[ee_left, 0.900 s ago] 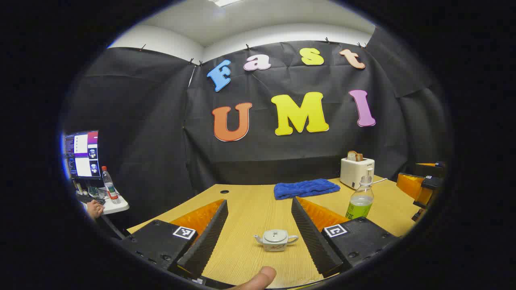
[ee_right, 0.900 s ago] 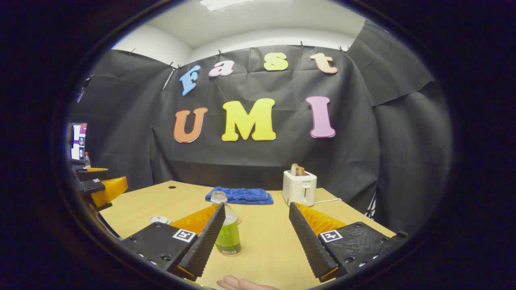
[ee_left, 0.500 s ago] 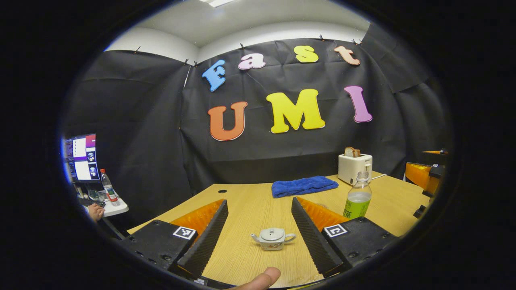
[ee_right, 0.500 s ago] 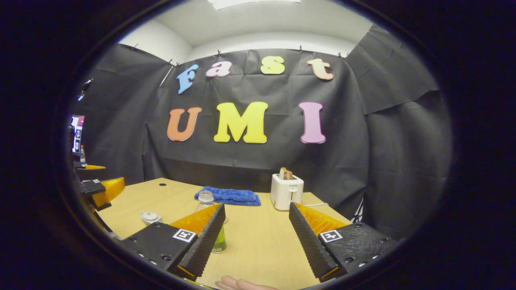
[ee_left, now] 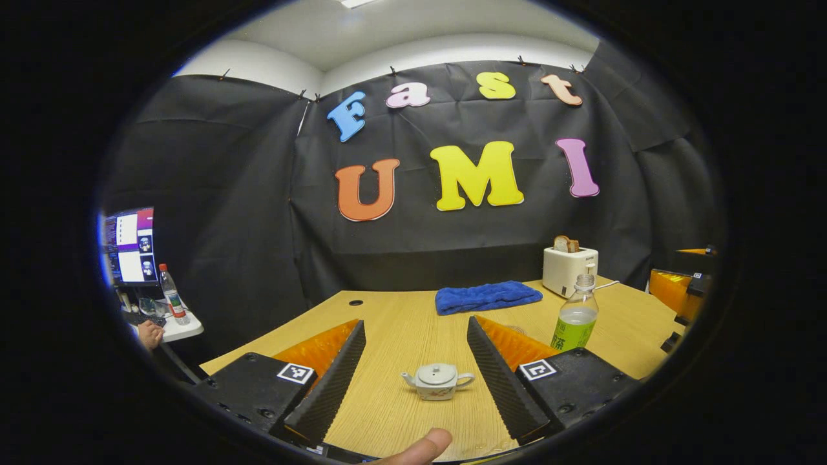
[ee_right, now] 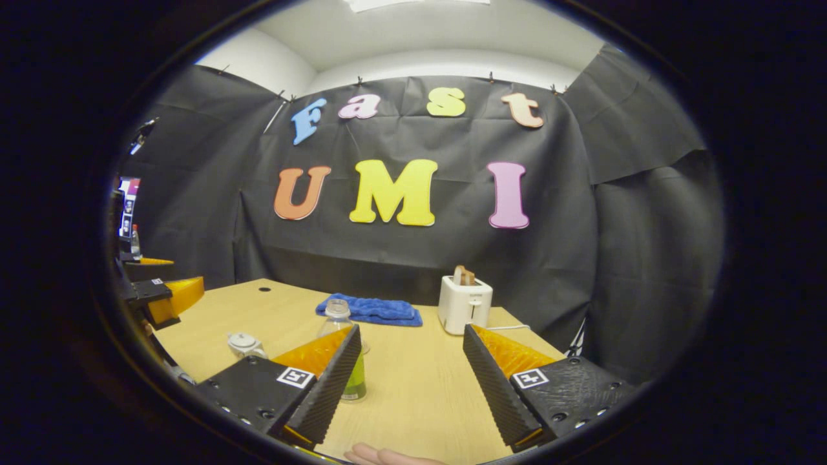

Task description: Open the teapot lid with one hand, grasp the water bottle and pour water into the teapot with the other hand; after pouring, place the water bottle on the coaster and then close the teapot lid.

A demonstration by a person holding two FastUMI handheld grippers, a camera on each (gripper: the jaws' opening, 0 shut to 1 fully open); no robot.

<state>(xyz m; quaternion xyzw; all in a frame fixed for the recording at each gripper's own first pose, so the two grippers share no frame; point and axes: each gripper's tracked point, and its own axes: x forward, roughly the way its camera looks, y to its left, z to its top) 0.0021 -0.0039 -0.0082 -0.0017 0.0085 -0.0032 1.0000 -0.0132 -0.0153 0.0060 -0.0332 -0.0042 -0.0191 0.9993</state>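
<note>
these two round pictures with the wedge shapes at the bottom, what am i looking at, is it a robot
No robot: a person holds a pair of hand-held tongs in each hand, and a wide-angle camera rides on each pair, looking forward along its two fingers. Those are the wedges you see at the bottom.

The left gripper view comes from the left tongs, the right gripper view from the right tongs. Both pairs are open and hold nothing.

On the wooden table stand a small teapot with its lid on, seen between the left tongs' fingers, and an uncapped bottle with green drink inside. Farther back lie a blue towel and a white toaster with bread in it. In the right gripper view the bottle is partly hidden behind one finger, and the other tongs show at the left edge.
</note>
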